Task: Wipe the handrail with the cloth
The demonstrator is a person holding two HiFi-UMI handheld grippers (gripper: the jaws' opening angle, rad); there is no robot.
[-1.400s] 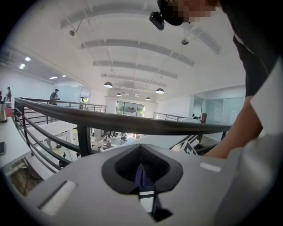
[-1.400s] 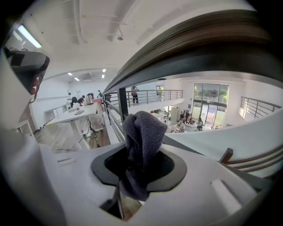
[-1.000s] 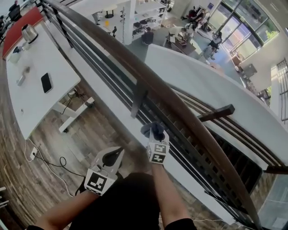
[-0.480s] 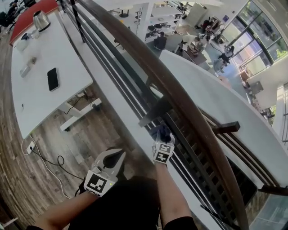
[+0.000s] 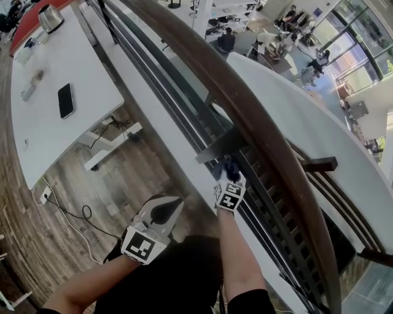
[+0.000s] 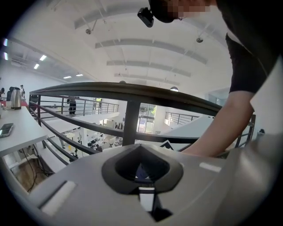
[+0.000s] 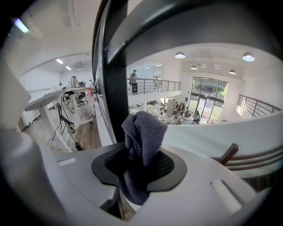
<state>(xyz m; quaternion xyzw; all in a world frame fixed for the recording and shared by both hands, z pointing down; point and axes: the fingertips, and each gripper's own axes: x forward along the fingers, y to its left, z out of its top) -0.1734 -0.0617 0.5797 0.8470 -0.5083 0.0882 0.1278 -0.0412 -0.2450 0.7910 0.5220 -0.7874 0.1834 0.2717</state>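
Observation:
The brown wooden handrail [image 5: 245, 104] runs diagonally from the top left to the bottom right of the head view. It arches dark across the left gripper view [image 6: 132, 91] and looms overhead in the right gripper view [image 7: 177, 22]. My right gripper [image 5: 228, 176] is shut on a grey-blue cloth [image 5: 229, 165], held just below the rail beside a black bracket [image 5: 221, 146]. The bunched cloth [image 7: 143, 132] sticks up from the right gripper [image 7: 140, 165], next to a black post [image 7: 116, 88]. My left gripper [image 5: 169, 207] hangs lower left, away from the rail, shut [image 6: 142, 165] with nothing in it.
Black horizontal bars [image 5: 178, 116] run under the rail. A white desk [image 5: 37, 122] at left carries a phone [image 5: 66, 100] and a kettle [image 5: 50, 18]. Cables [image 5: 67, 214] trail on the wood floor. Beyond the railing lies an open atrium [image 5: 276, 37] with people below.
My right gripper has carried the cloth up and closer to the handrail, beside the bracket. The left gripper has stayed low and shut.

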